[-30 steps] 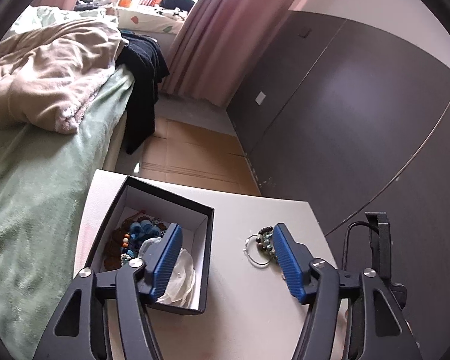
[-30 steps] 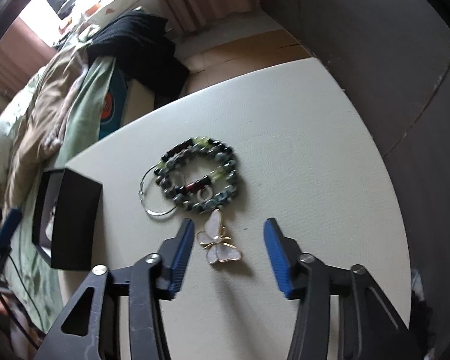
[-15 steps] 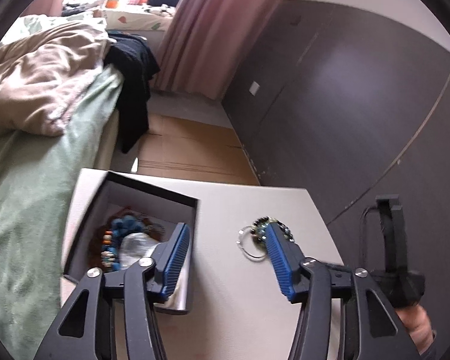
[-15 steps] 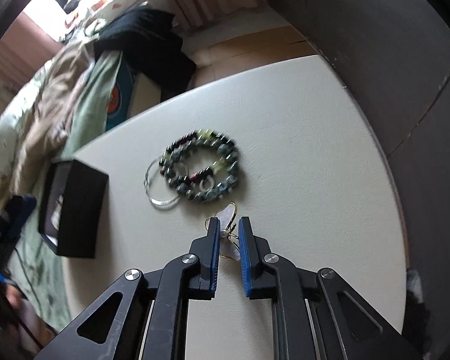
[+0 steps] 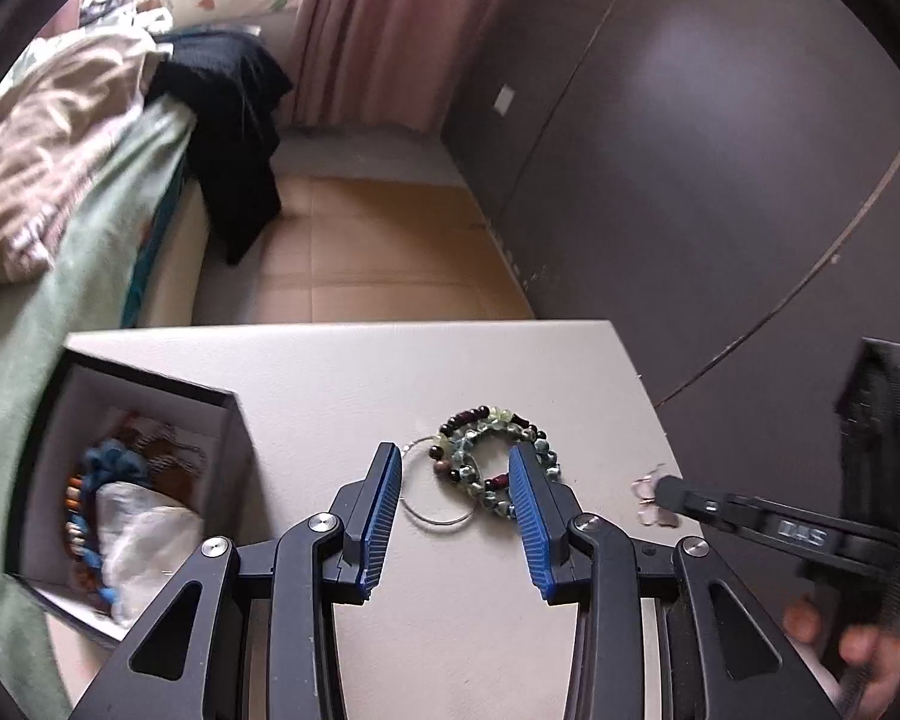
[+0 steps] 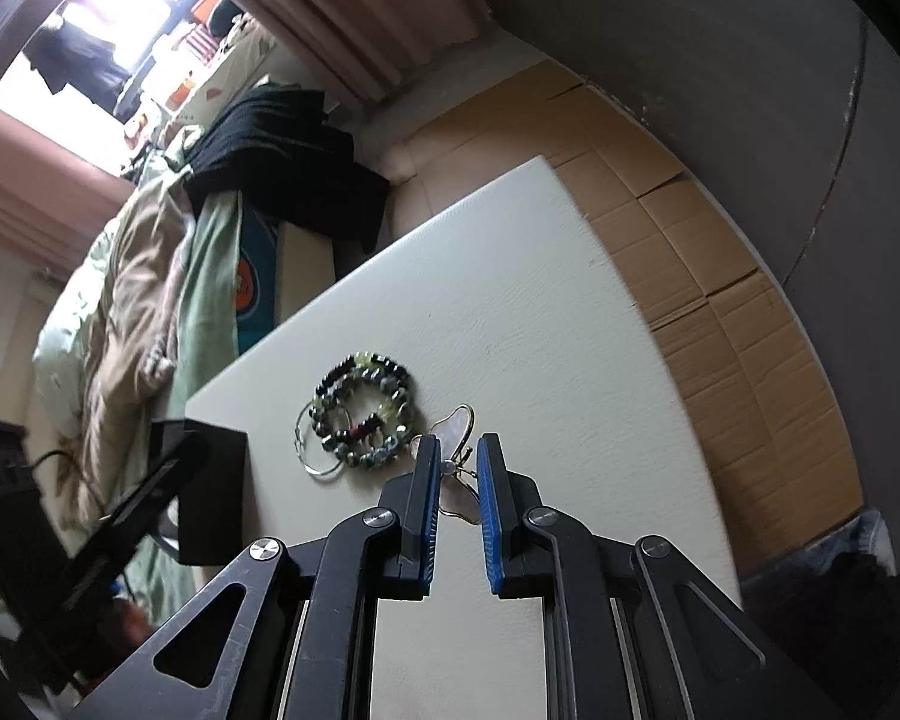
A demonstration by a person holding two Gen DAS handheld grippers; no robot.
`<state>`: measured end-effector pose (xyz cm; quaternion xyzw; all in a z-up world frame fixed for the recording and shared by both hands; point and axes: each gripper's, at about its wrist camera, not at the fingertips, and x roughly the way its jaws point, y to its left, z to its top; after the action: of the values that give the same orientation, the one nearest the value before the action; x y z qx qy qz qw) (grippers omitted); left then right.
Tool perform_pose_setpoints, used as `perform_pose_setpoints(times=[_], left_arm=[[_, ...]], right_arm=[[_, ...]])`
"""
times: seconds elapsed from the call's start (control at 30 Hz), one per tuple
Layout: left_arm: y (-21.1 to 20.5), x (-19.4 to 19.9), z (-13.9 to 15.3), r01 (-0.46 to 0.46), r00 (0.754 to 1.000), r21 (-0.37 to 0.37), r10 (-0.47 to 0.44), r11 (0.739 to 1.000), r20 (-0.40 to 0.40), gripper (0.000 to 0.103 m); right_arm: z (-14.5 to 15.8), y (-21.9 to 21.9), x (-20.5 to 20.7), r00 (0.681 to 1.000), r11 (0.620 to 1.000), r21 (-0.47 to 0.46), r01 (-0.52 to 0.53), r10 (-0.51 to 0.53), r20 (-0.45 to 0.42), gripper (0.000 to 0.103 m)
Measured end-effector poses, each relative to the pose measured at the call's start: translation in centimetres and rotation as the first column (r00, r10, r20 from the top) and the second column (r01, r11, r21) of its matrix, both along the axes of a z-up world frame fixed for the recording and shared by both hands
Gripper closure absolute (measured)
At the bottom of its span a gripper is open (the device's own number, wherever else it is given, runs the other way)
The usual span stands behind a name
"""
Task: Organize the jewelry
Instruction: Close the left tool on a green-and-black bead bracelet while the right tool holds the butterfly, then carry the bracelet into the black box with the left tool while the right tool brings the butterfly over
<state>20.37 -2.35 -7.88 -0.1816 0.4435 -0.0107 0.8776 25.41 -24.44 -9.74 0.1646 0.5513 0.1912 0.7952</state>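
A pile of beaded bracelets (image 5: 489, 456) and a thin silver hoop (image 5: 432, 501) lie on the white table (image 5: 450, 372). My left gripper (image 5: 453, 459) hovers over them with its jaws closing; hoop and beads show between the fingers, with no pad pressing on them. The right gripper (image 6: 456, 450) is shut on a pale butterfly pendant (image 6: 459, 423), just right of the bracelets (image 6: 366, 408). In the left wrist view that gripper (image 5: 660, 489) holds the pendant (image 5: 648, 510) near the table's right edge. A black box (image 5: 150, 381) with beads and white cloth inside stands at the left.
A bed with green and beige bedding (image 5: 60, 210) runs along the table's left side. Dark wall panels (image 5: 720, 180) stand to the right, and cardboard (image 6: 720, 276) covers the floor beyond the table. The black box (image 6: 210, 480) sits at the table's left edge. A hand (image 5: 858, 654) grips the right tool.
The right gripper closed on the butterfly pendant and drew it away from the bracelets. The left gripper swung from over the box to over the bracelets, its jaws narrowing.
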Motion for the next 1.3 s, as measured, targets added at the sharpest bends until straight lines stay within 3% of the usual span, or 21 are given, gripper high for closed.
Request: perform_pose_setpoints(times=[0.27,0.47,0.5,0.53,0.6,0.77,0.9,1.0,1.1,1.3], left_arm=[[-1.7,2.8,-3.0,0.011,0.993,0.003,-0.011,1.000,-0.119,0.064],[-2.5,3.8,-4.4,0.015,0.988,0.031,-0.010,0.999,-0.152,0.064],[-2.7,3.9,-4.5,0.029,0.989,0.039,-0.023,0.999,-0.149,0.068],[-3.2,4.0,-4.8,0.043,0.987,0.068,-0.033,0.997,-0.154,0.082],[-3.7,4.1,-5.1,0.065,0.985,0.121,-0.044,0.991,-0.167,0.091],[-3.2,3.2,-4.4,0.090,0.988,0.101,-0.076,0.991,-0.136,0.094],[-1.9,2.2,-3.6,0.076,0.991,0.039,-0.072,0.996,-0.111,0.094],[-1.0,1.4,-2.3,0.068,0.995,-0.007,-0.068,0.998,-0.067,0.094],[-0.6,0.3,-0.3,0.077,0.997,0.008,-0.077,0.997,-0.012,0.095],[1.6,-2.5,2.4,0.056,0.994,-0.037,-0.053,0.998,0.091,0.095]], right_arm=[[0.8,-2.1,0.4,0.999,0.997,0.071,0.044,-0.044,0.001,0.089],[1.4,-2.1,0.2,0.998,0.996,0.069,0.051,-0.052,0.018,0.089],[1.4,-2.1,0.3,0.998,0.996,0.068,0.053,-0.054,0.016,0.089],[1.3,-2.1,0.3,0.998,0.996,0.068,0.054,-0.055,0.014,0.089],[1.2,-2.0,0.4,0.999,0.997,0.066,0.052,-0.053,0.014,0.089],[1.5,-1.8,0.2,0.998,0.997,0.055,0.049,-0.051,0.025,0.089],[1.3,-1.3,0.2,0.999,0.998,0.051,0.042,-0.044,0.024,0.089],[1.2,-0.6,0.1,0.999,0.998,0.050,0.032,-0.033,0.024,0.089],[1.3,0.0,0.0,0.999,0.998,0.055,0.020,-0.022,0.029,0.089],[1.5,2.0,-0.4,0.999,0.995,0.099,-0.002,-0.002,0.040,0.089]])
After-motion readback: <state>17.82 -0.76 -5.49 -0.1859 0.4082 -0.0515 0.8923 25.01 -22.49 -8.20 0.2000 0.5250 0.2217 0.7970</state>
